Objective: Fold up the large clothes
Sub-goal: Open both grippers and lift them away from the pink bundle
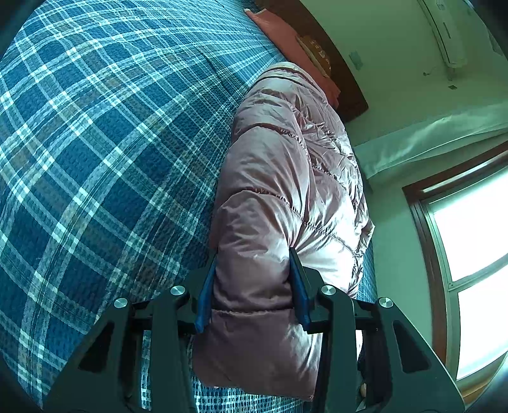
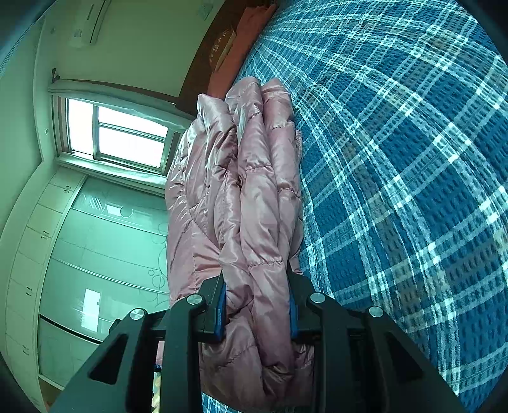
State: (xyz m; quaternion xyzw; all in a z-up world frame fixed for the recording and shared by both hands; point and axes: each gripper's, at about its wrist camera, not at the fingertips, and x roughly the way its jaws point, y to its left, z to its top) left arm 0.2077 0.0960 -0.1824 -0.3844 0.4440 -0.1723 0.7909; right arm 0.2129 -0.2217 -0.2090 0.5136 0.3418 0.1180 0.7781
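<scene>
A shiny pink quilted puffer jacket [image 1: 285, 178] lies bunched on a bed with a blue plaid cover [image 1: 104, 143]. My left gripper [image 1: 252, 263] is shut on a thick fold of the jacket, the padding bulging between its blue-padded fingers. In the right wrist view the same jacket [image 2: 254, 178] shows as several stacked folds beside the plaid cover [image 2: 397, 159]. My right gripper [image 2: 255, 279] is shut on these layered folds. Both grippers hold the jacket from the near end; the part under the folds is hidden.
A reddish pillow [image 1: 285, 35] and a dark wooden headboard [image 1: 343, 73] lie at the far end of the bed. A window [image 2: 120, 133], a wall air conditioner [image 2: 89, 25] and pale wardrobe doors [image 2: 95, 241] stand beyond the bed's edge.
</scene>
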